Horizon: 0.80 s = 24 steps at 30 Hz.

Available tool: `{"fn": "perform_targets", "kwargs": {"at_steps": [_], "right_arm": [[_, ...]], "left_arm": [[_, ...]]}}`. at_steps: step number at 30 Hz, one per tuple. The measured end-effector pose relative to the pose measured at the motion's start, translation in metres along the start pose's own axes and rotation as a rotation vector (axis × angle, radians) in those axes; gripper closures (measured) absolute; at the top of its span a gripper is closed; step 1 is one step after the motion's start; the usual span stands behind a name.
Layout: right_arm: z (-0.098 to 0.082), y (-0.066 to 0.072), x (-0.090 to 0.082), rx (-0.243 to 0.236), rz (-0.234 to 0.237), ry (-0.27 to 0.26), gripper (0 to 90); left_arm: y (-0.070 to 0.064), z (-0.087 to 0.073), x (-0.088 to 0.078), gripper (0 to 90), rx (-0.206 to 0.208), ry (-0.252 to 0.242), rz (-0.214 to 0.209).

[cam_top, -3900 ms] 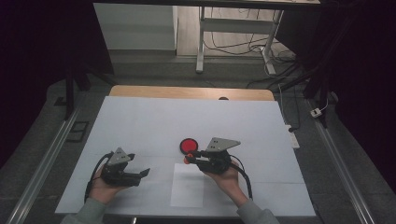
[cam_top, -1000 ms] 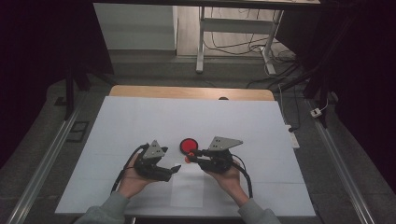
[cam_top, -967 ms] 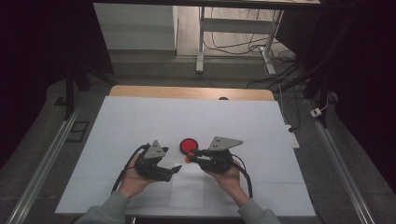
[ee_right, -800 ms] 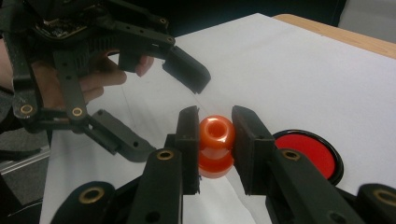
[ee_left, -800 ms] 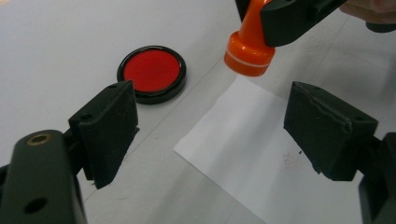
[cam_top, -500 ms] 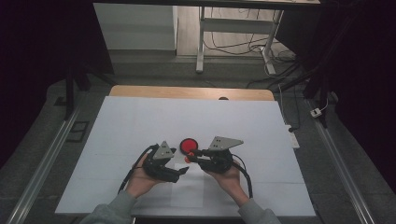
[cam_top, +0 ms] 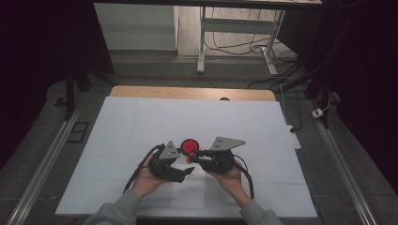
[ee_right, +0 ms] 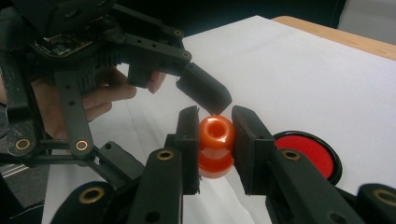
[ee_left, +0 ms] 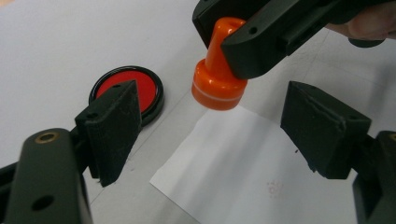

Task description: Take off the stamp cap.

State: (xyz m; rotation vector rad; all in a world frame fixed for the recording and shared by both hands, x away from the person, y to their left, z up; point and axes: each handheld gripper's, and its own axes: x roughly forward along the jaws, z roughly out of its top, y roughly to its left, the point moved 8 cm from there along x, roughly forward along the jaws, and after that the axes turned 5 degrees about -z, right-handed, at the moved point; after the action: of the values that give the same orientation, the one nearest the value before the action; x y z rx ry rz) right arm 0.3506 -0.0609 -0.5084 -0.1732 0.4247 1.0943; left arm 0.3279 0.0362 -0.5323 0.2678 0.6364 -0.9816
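Moved in from the left since the earlier frames: left gripper [cam_top: 187, 171], now just beside the right gripper [cam_top: 191, 157] near the bench's [cam_top: 141, 122] front middle. Right gripper unmoved over the same span.

Left jaws wide apart and empty, though just lately closing a little; nothing between the pads, only paper [ee_left: 243, 172] beyond them. Seen from the left gripper view: stamp [ee_left: 218, 79] ahead and above the gap, not yet within it.

Right jaws clamped on the stamp's orange handle [ee_right: 215, 133], handle pinched between both pads, stamp base pointing down. Stamp held above the paper's near corner, seemingly off the sheet. Ink pad [cam_top: 190, 146] open, red face up, lying on the bench just behind the grippers, apart from the paper.

Faint reddish mark [ee_left: 274, 187] noted on the paper; too pale to read.

Judgement: left gripper brought in either to steady the paper or to take the stamp; which one cannot be told. No contact with either as yet.
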Motion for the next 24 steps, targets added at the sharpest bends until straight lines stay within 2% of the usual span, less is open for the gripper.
{"fn": "perform_targets", "kwargs": {"at_steps": [15,24], "right_arm": [[-0.0006,-0.0001,0.0006,0.001,0.003,0.002,72.8],[-0.0010,0.0000,0.0008,0.003,0.005,0.003,72.8]], "left_arm": [[-0.0009,0.0012,0.0064,28.5,0.014,0.008,0.000],[-0.0023,0.0009,0.0102,36.9,0.033,0.017,-0.007]]}}
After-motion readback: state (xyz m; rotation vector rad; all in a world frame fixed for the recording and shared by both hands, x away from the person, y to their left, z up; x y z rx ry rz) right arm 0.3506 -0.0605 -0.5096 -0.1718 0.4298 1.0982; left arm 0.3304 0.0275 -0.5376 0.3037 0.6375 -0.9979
